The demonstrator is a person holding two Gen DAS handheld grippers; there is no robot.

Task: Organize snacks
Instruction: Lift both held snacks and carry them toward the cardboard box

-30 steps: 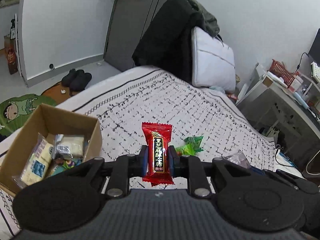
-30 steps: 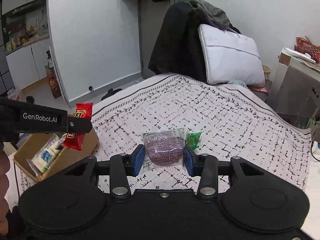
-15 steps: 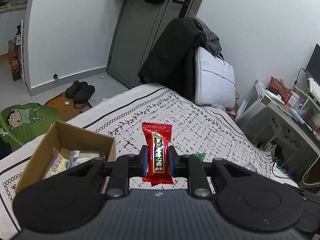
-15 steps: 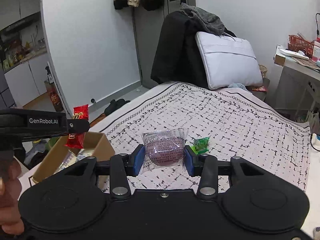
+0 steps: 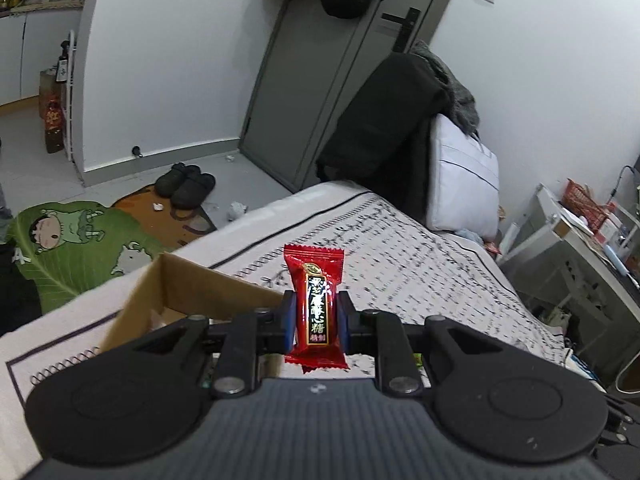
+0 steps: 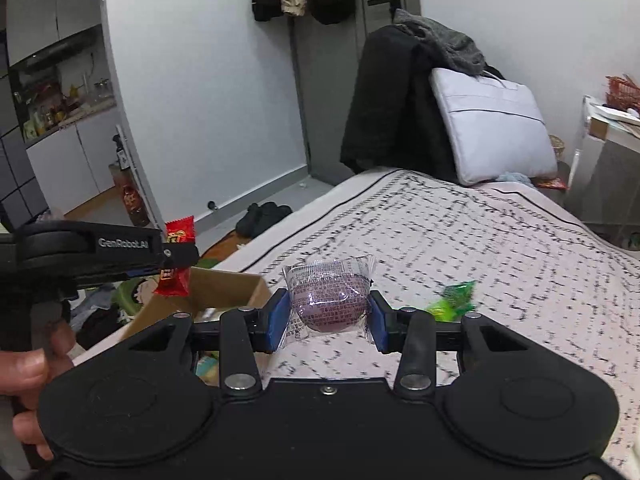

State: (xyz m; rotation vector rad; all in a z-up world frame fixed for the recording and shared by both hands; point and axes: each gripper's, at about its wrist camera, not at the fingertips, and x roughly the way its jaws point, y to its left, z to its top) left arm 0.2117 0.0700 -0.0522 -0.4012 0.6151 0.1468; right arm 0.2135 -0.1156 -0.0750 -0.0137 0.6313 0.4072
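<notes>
Left gripper (image 5: 315, 322) w/ blue pads is clamped narrow on a red foil candy wrapper w/ gold-and-black label (image 5: 315, 307), held upright; grip unchanged vs a sec ago. Right gripper (image 6: 329, 316) is clamped at mid width on a round purple bun in clear plastic wrap (image 6: 328, 303), also same grip as before.

Diffs vs earlier frames: both views have swung toward the bed edge. The open brown cardboard box (image 5: 192, 292) on the patterned white bedspread (image 5: 420, 280) sat at far left of left view w/ its snack packs showing; it's now just below-left of the red candy, mostly hidden behind the gripper body, contents barely visible. More floor shows: green cartoon mat (image 5: 72, 240), dark slippers (image 5: 184, 184).

In right view the left gripper (image 6: 176, 256) w/ candy now hangs above the box's near-left rim (image 6: 224, 284). Green candy wrapper (image 6: 452, 300) lies on the bedspread, just right of the right gripper; looks blurred.
</notes>
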